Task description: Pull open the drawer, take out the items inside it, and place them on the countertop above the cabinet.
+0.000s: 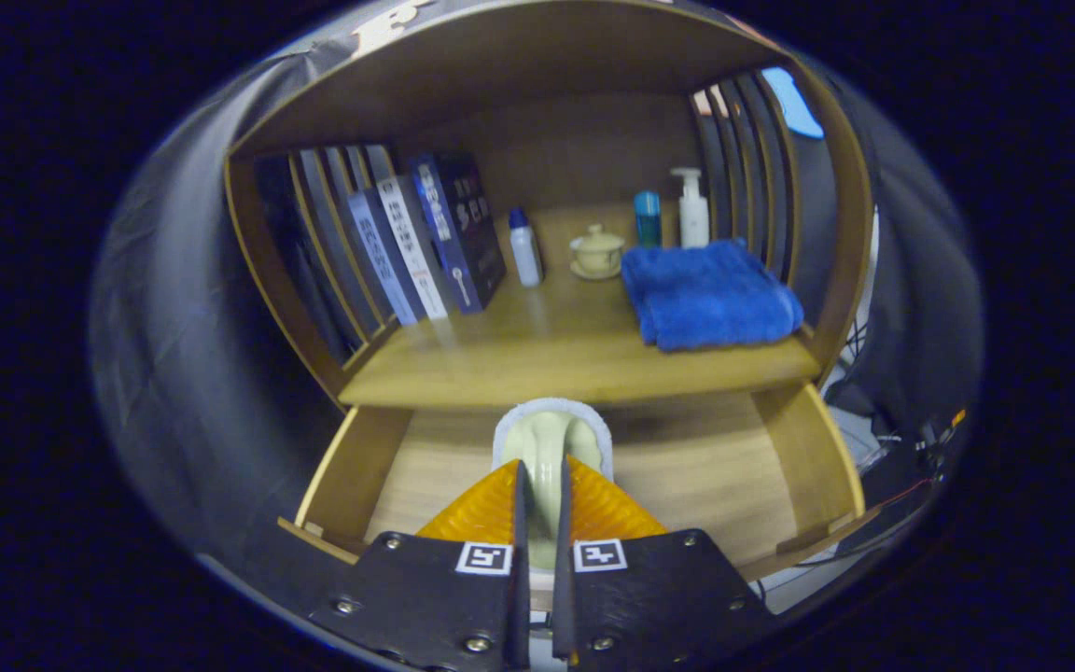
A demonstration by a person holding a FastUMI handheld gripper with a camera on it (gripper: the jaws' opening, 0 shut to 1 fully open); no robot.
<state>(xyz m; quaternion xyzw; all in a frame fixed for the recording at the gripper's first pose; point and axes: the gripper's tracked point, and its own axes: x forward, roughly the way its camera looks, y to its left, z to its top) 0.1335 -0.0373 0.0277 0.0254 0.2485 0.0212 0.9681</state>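
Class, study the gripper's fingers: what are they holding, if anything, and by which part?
The fingers are closed on a pale green, white-rimmed item above the open drawer, gripping its near narrow end.

**Nothing really readable here**

The books (425, 243) standing left of the blue towel (707, 294) have print running down their spines, but it's way too blurred to make out. The small bottles behind the towel show no label I can read. The only clear signs are two square black-and-white marker tags (542, 557) on the gripper body, patterns rather than words.
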